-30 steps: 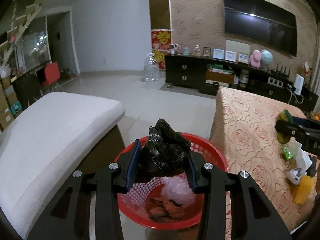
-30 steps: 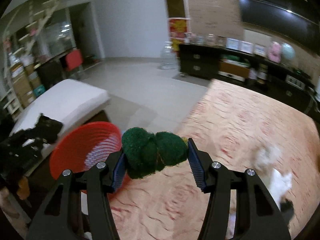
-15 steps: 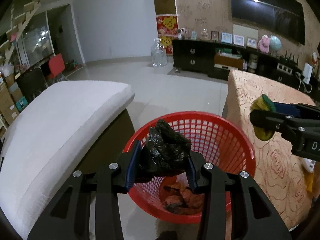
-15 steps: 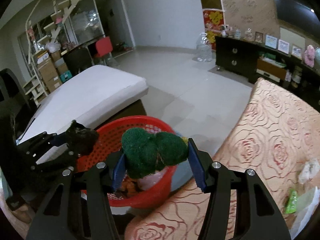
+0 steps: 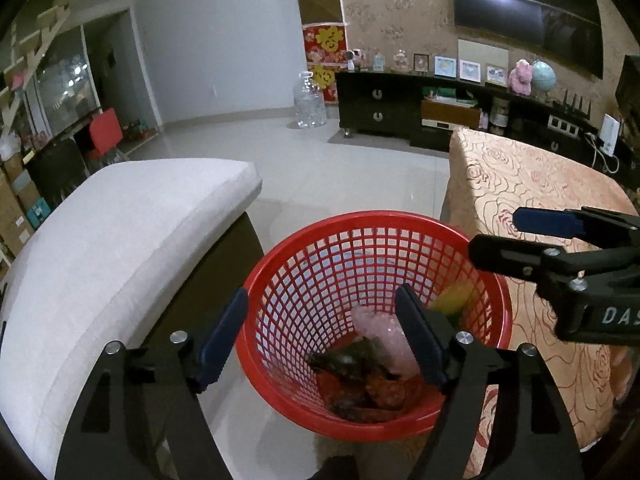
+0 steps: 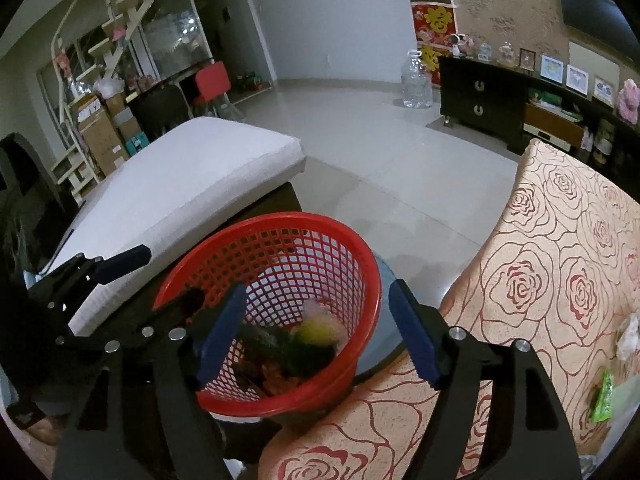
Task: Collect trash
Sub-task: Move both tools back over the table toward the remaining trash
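Left wrist view: the left tongs point(image 5: 322, 330) stand with jaws wide apart and nothing between them, held over the round red plastic mesh basket point(image 5: 304, 248). The basket stands upright with its mouth facing up, narrowing toward the bottom, between the white cushioned sofa seat point(image 5: 120, 232) and the worktop covered in a rose-patterned beige cloth point(image 5: 520, 184). In its bottom lie a crumpled dark bag point(image 5: 348, 356), a pale pink plastic wad point(image 5: 380, 336) lying slantwise, reddish scraps point(image 5: 384, 390), and a green-and-yellow sponge point(image 5: 452, 300), blurred, against the right wall. The right tongs point(image 5: 494, 236) reach in from the right above the rim, jaws apart.

The right wrist view shows the right tongs point(image 6: 314, 332) spread and empty above the basket point(image 6: 280, 232), the sponge point(image 6: 316, 332) inside it, and the left tongs point(image 6: 168, 276) at the left, partly over the rim. A green wrapper point(image 6: 604, 396) and white crumpled paper point(image 6: 628, 336) lie on the cloth point(image 6: 560, 260). Beyond are pale glossy floor tiles point(image 6: 380, 136), a dark low cabinet point(image 6: 480, 100) and a clear water jug point(image 6: 418, 80).
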`<state>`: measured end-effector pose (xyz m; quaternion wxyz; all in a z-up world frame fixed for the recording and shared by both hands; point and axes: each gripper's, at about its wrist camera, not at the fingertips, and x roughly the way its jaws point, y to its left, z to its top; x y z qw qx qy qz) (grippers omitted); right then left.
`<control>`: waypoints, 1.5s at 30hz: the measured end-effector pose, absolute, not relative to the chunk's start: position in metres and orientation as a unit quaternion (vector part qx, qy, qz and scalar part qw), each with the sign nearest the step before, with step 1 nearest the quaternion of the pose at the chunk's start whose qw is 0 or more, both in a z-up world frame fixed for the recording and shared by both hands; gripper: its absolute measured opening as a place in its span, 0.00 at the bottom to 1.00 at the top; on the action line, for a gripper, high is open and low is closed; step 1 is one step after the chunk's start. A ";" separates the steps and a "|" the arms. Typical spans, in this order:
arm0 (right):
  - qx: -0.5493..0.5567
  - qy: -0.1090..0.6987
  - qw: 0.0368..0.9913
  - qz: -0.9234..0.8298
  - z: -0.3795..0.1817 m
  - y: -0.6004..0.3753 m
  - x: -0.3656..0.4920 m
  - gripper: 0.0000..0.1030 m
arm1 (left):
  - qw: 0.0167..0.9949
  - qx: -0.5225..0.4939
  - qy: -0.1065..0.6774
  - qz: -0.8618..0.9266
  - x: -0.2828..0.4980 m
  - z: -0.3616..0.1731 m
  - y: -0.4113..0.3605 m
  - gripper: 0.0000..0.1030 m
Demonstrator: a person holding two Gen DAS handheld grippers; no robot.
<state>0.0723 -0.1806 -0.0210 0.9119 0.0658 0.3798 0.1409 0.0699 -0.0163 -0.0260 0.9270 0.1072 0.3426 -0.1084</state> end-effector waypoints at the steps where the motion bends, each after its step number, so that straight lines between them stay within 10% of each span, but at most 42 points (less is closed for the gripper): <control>1: 0.067 0.378 0.913 0.140 -0.020 -0.182 0.071 0.70 | 0.927 0.105 0.343 -0.108 0.070 -0.026 -0.015 0.72; 45: 0.069 0.311 0.941 -0.115 0.007 -0.363 -0.056 0.70 | 0.935 0.110 0.292 -0.167 0.038 -0.011 -0.080 0.77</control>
